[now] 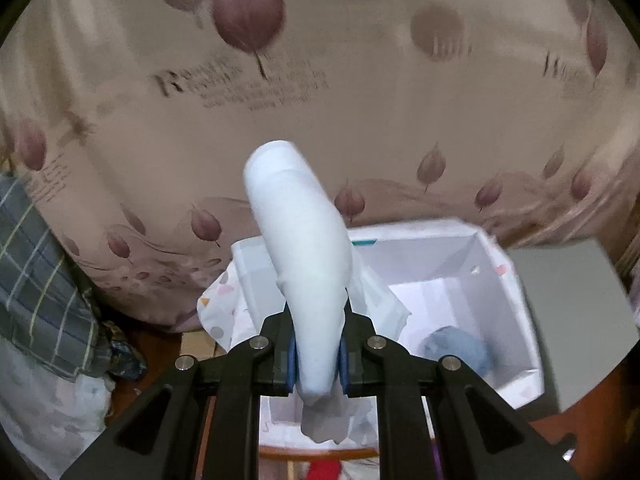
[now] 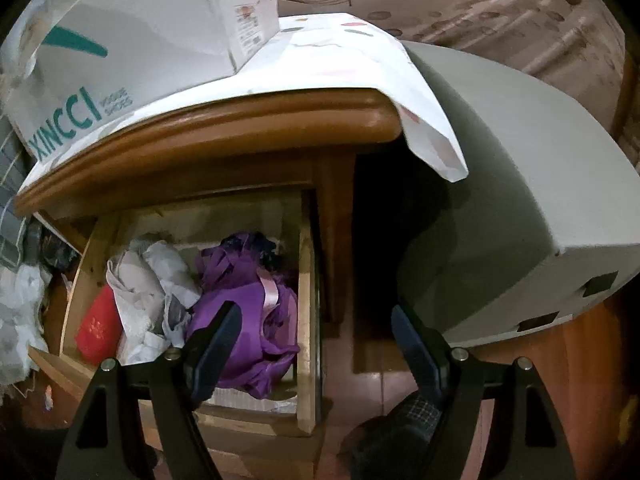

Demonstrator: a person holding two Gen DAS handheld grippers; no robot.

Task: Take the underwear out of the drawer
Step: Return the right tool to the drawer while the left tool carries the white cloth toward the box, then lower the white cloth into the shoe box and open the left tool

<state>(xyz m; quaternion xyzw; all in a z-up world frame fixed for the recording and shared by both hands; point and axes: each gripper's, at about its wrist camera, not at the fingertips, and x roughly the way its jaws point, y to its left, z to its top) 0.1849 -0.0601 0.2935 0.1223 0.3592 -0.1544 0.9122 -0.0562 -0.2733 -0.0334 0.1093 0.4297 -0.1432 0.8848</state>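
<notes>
My left gripper [image 1: 318, 360] is shut on a rolled pale blue piece of underwear [image 1: 304, 248] and holds it up above an open white box [image 1: 500, 276]. A blue rolled garment [image 1: 460, 350] lies inside that box. In the right wrist view, the wooden drawer [image 2: 306, 300] is pulled open under the nightstand top [image 2: 224, 132]. It holds purple underwear [image 2: 248, 320], crumpled white and grey pieces [image 2: 148, 292] and a red item [image 2: 100, 328]. My right gripper [image 2: 316, 344] is open and empty, above the drawer's right front corner.
A white shoebox [image 2: 132, 40] stands on a patterned sheet on the nightstand. A grey box [image 2: 512, 200] sits to the right, also seen in the left wrist view [image 1: 572, 320]. Leaf-print bedding [image 1: 320, 80] fills the background. A plaid cloth [image 1: 36, 280] hangs at left.
</notes>
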